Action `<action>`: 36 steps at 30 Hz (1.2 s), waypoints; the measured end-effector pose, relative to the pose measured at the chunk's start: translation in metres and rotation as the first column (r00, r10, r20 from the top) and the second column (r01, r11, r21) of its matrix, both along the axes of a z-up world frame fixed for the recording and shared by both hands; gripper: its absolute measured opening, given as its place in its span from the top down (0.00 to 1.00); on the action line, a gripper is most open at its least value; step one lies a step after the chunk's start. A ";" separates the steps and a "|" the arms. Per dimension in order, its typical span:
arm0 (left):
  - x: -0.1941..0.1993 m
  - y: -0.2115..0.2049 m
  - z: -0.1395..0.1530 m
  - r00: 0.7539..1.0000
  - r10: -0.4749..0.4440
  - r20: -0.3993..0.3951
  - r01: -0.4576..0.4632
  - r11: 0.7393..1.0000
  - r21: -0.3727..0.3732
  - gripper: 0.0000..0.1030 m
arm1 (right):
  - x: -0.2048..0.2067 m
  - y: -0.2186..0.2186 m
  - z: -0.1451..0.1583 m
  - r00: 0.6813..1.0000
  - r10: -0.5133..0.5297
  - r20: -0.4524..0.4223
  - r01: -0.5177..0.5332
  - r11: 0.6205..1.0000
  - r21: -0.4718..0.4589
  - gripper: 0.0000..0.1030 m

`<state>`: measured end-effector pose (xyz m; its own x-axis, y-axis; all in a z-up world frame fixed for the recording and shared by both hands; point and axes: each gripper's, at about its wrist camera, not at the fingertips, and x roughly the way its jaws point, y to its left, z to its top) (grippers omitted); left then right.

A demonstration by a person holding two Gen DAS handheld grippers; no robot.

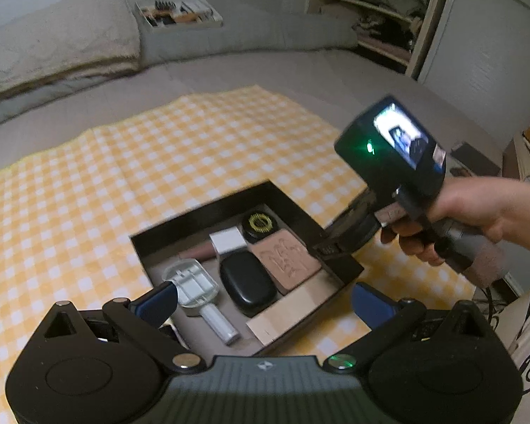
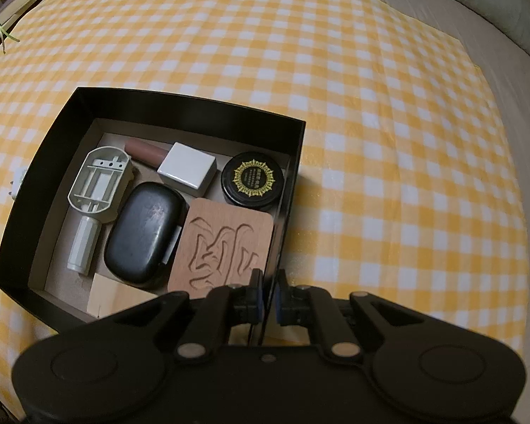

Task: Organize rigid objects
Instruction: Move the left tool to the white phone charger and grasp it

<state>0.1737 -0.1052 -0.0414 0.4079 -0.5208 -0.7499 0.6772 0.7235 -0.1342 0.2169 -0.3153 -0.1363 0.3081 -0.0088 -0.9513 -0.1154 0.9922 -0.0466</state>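
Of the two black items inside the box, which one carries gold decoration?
The round black jar, in the box corner beside the white block. Its lid bears a gold sunburst ring; the oval black case is plain.

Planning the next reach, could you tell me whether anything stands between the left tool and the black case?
Nothing visible does: the open left tool hangs above the box, the black case lies uncovered, and the right tool grips a side wall.
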 end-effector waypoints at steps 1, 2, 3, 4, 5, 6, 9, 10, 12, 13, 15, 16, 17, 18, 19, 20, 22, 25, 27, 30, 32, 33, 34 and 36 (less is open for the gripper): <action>0.000 0.004 0.003 1.000 0.011 0.013 -0.011 1.000 -0.006 0.00 | 0.000 -0.001 0.000 1.000 0.000 0.001 0.000 1.000 0.000 0.93; -0.001 0.009 0.007 0.999 0.025 0.027 -0.024 1.000 -0.014 0.00 | 0.000 0.000 0.000 1.000 0.001 0.002 -0.001 1.000 0.000 0.93; 0.000 0.014 0.010 0.998 0.042 0.039 -0.041 0.999 -0.022 0.00 | 0.000 -0.001 0.000 1.000 0.002 0.002 -0.002 1.000 0.000 0.93; 0.002 0.021 0.012 0.997 0.063 0.048 -0.061 0.998 -0.029 0.00 | -0.001 0.000 0.001 1.000 0.002 0.003 -0.002 1.000 -0.001 0.93; 0.004 0.027 0.013 0.995 0.084 0.055 -0.082 0.996 -0.035 0.00 | -0.001 0.000 0.001 1.000 0.002 0.003 -0.002 1.000 -0.001 0.93; 0.007 0.033 0.014 0.993 0.102 0.058 -0.100 0.994 -0.039 0.00 | -0.001 0.000 0.001 1.000 0.002 0.003 -0.002 1.000 -0.001 0.93; 0.016 0.054 0.014 0.984 0.167 0.062 -0.165 0.985 -0.039 0.00 | -0.001 0.000 0.001 1.000 0.001 0.003 -0.001 1.000 -0.001 0.93; 0.019 0.060 0.012 0.980 0.188 0.060 -0.186 0.982 -0.035 0.00 | -0.001 0.000 0.001 1.000 0.001 0.003 -0.001 1.000 -0.001 0.93; 0.027 0.072 0.006 0.973 0.223 0.056 -0.223 0.975 -0.020 0.00 | 0.000 -0.001 0.000 1.000 0.002 0.004 -0.002 1.000 -0.001 0.93; 0.030 0.077 0.002 0.970 0.238 0.056 -0.238 0.971 -0.008 0.00 | -0.002 0.000 0.002 1.000 0.001 0.005 -0.001 1.000 -0.001 0.93; 0.037 0.085 -0.007 0.966 0.253 0.052 -0.254 0.967 0.023 0.00 | -0.002 0.000 0.003 1.000 0.001 0.006 -0.001 1.000 0.000 0.93; 0.039 0.088 -0.012 0.966 0.253 0.046 -0.255 0.966 0.042 0.00 | -0.002 0.000 0.003 1.000 0.000 0.006 0.000 1.000 0.000 0.93; 0.043 0.091 -0.019 0.968 0.247 0.035 -0.249 0.966 0.068 0.00 | -0.002 0.000 0.003 1.000 0.001 0.006 -0.001 1.000 0.000 0.93; 0.045 0.094 -0.024 0.971 0.237 0.030 -0.239 0.967 0.085 0.00 | -0.002 0.000 0.002 1.000 0.000 0.006 0.000 1.000 0.000 0.93; 0.046 0.096 -0.029 0.975 0.218 0.037 -0.221 0.970 0.098 0.00 | -0.002 0.000 0.002 1.000 0.000 0.006 0.000 1.000 -0.001 0.93; 0.046 0.097 -0.033 0.980 0.191 0.050 -0.196 0.974 0.111 0.01 | -0.002 0.000 0.002 1.000 0.000 0.007 0.000 1.000 -0.001 0.93; 0.048 0.098 -0.042 0.985 0.140 0.096 -0.154 0.976 0.156 0.08 | -0.002 0.000 0.002 1.000 0.001 0.006 -0.001 1.000 -0.001 0.93; 0.052 0.097 -0.059 0.991 0.073 0.111 -0.099 0.965 0.242 0.19 | -0.002 0.000 0.002 1.000 -0.001 0.006 0.001 1.000 0.000 0.93; 0.057 0.096 -0.069 0.995 0.044 0.091 -0.067 0.961 0.268 0.25 | -0.003 0.001 0.004 1.000 -0.002 0.007 0.002 1.000 0.000 0.93; 0.064 0.093 -0.080 0.998 0.010 0.062 -0.026 0.963 0.270 0.32 | -0.003 0.000 0.003 1.000 -0.002 0.007 0.002 1.000 0.000 0.93; 0.066 0.088 -0.085 0.997 -0.032 0.066 0.013 0.962 0.274 0.34 | -0.003 0.000 0.003 1.000 -0.002 0.006 0.002 1.000 0.001 0.93; 0.067 0.083 -0.087 0.995 -0.059 0.075 0.036 0.959 0.280 0.34 | -0.003 0.000 0.003 1.000 -0.002 0.006 0.002 1.000 0.002 0.93; 0.067 0.079 -0.090 0.994 -0.082 0.077 0.056 0.956 0.289 0.34 | -0.003 -0.001 0.003 1.000 -0.002 0.006 0.002 1.000 0.003 0.93; 0.067 0.069 -0.096 0.990 -0.125 0.068 0.098 0.945 0.311 0.37 | -0.003 0.000 0.003 1.000 -0.003 0.006 0.003 1.000 0.002 0.93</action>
<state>0.2409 -0.0366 -0.1376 0.4302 -0.3172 -0.8452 0.7551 0.6395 0.1444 0.2141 -0.3156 -0.1336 0.3140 -0.0074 -0.9494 -0.1124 0.9926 -0.0450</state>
